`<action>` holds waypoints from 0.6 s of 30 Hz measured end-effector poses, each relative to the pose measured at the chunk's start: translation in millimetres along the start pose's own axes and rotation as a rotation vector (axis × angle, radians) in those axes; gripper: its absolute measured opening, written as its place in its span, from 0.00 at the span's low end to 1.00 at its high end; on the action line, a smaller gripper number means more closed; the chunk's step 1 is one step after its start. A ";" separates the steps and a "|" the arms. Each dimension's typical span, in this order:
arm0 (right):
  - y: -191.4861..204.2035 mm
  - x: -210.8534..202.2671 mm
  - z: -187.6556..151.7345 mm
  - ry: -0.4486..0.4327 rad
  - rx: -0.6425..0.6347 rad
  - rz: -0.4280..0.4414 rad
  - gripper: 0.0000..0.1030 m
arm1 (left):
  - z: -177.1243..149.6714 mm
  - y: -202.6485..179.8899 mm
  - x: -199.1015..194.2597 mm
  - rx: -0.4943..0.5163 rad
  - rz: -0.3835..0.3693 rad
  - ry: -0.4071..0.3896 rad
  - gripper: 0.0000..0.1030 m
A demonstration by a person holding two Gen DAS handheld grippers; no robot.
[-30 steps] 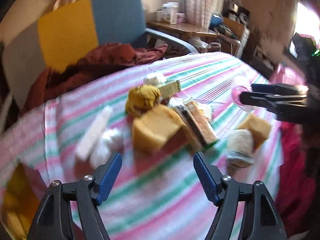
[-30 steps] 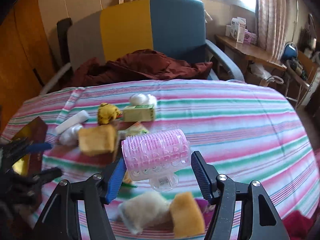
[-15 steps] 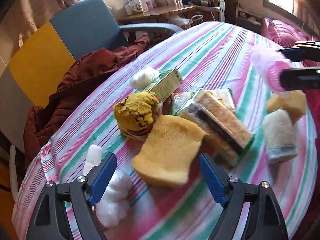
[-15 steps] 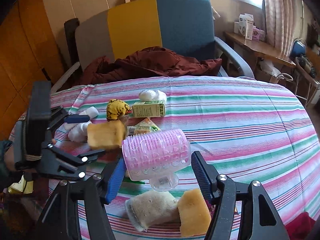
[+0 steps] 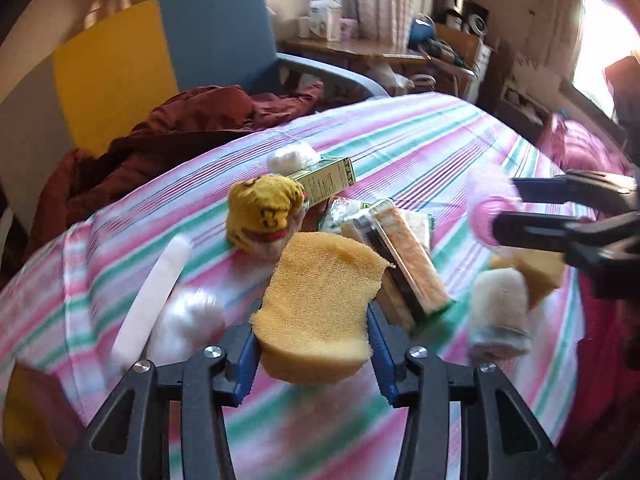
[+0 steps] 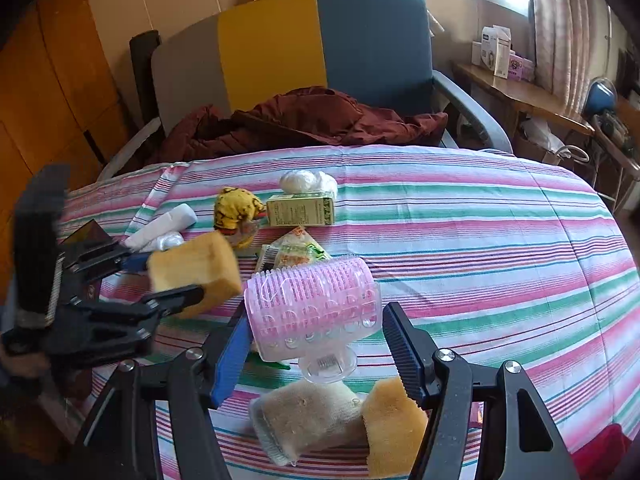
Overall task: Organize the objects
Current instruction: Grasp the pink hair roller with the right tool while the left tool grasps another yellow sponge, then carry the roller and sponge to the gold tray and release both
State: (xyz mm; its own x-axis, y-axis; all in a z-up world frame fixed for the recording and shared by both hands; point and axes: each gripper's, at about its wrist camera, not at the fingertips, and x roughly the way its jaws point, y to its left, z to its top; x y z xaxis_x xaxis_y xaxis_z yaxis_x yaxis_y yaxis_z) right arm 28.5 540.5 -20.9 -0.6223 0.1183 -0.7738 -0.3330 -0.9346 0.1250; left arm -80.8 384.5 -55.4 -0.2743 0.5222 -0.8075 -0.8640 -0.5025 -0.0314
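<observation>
On the striped cloth [image 6: 460, 240] a cluster of small things is spread, and above its near edge two grippers are held. The left gripper [image 5: 312, 350] has just been closing, and its blue pads [image 5: 245, 360] are now pressed on both sides of a yellow sponge [image 5: 320, 304]. In the right wrist view the sponge [image 6: 196, 266] is seen held at the left, beside a white roll [image 6: 160, 224]. The right gripper [image 6: 318, 354] is set around a pink roller [image 6: 312, 304]: the left pad touches it, while a gap is seen at the right pad, so a firm grip cannot be told. Near it lie a beige mitt [image 6: 304, 416] and a second sponge [image 6: 394, 424], touching. Farther off are a yellow toy [image 6: 236, 208], a green box [image 6: 300, 210] and a white bag [image 6: 308, 182]. Behind the cloth a chair [image 6: 320, 48] bears a maroon jacket [image 6: 304, 120]
</observation>
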 end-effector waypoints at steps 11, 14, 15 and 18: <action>53.0 -4.4 -6.5 0.002 -0.107 0.080 0.64 | -56.7 27.3 -89.2 -0.200 0.044 -0.074 0.47; 78.6 -7.7 -8.0 0.003 -0.141 0.111 0.64 | -73.3 46.3 -115.8 -0.246 0.083 -0.106 0.47; 89.7 -9.8 -8.7 0.002 -0.154 0.129 0.64 | -80.2 55.3 -126.4 -0.269 0.098 -0.118 0.47; 118.3 -13.8 -10.6 -0.002 -0.183 0.175 0.64 | -99.2 79.2 -151.2 -0.319 0.147 -0.144 0.47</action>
State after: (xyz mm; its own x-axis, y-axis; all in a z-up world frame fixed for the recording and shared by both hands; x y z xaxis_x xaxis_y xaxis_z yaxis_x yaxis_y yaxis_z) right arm 5.3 424.8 -2.0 -0.6606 -0.0503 -0.7490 -0.0864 -0.9860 0.1424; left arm -65.8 197.4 5.8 -0.4616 0.5092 -0.7264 -0.6427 -0.7564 -0.1218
